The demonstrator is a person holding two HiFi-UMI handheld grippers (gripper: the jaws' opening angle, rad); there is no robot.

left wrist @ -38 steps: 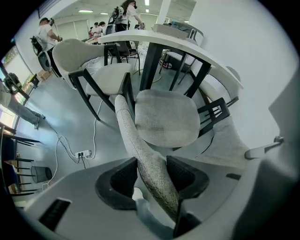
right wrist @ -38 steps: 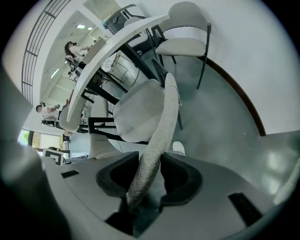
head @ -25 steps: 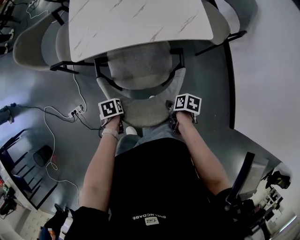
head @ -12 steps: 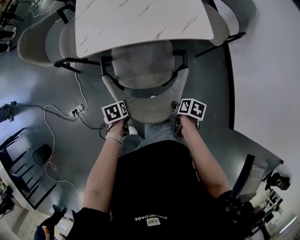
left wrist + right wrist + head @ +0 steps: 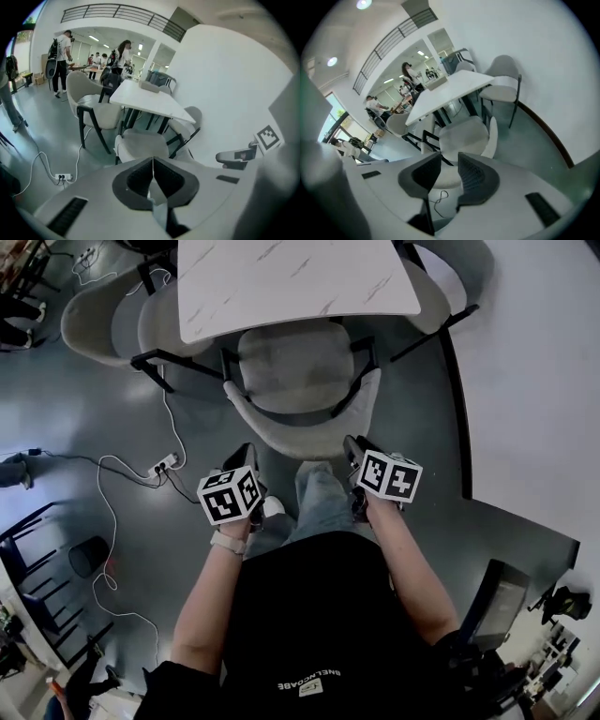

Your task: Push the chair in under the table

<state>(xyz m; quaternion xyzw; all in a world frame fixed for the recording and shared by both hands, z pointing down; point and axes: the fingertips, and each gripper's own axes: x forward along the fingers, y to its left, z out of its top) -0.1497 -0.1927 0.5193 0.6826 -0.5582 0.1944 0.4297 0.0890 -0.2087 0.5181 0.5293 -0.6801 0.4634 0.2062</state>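
1. Chair [image 5: 295, 367] is sitting at the near edge of the table [image 5: 291, 277]. The seat's front is meeting the marble-look top's edge. Most of the seat and the whole curved backrest are showing outside it, with the backrest facing the person.
2. Left gripper [image 5: 246, 454] is hanging off the backrest's left end, apart from it, with its marker cube facing the head camera.
3. Its jaws have just been closing. The left gripper view is showing them pressed together with nothing between them, and the chair seat is lying beyond the tips.
4. Right gripper [image 5: 353, 446] is hanging just off the backrest's right end. No view is showing contact.
5. Its jaws have just been closing a little too, but they are standing apart with a clear gap. Nothing is sitting in the gap; only the chair seat and floor [image 5: 75, 409] are showing beyond it.
6. Both grippers are pointing down and forward at the chair, one on each side of the person's legs [image 5: 314, 498].
7. A second grey chair [image 5: 103, 320] is standing at the table's left side. A third chair [image 5: 455, 268] is standing at the far right corner, by the white wall [image 5: 534, 381].
8. A power strip [image 5: 161, 465] with a white cable [image 5: 105, 512] is lying on the floor to the left of the left gripper.
9. People [image 5: 123, 51] are standing in the hall far behind the table in the left gripper view.
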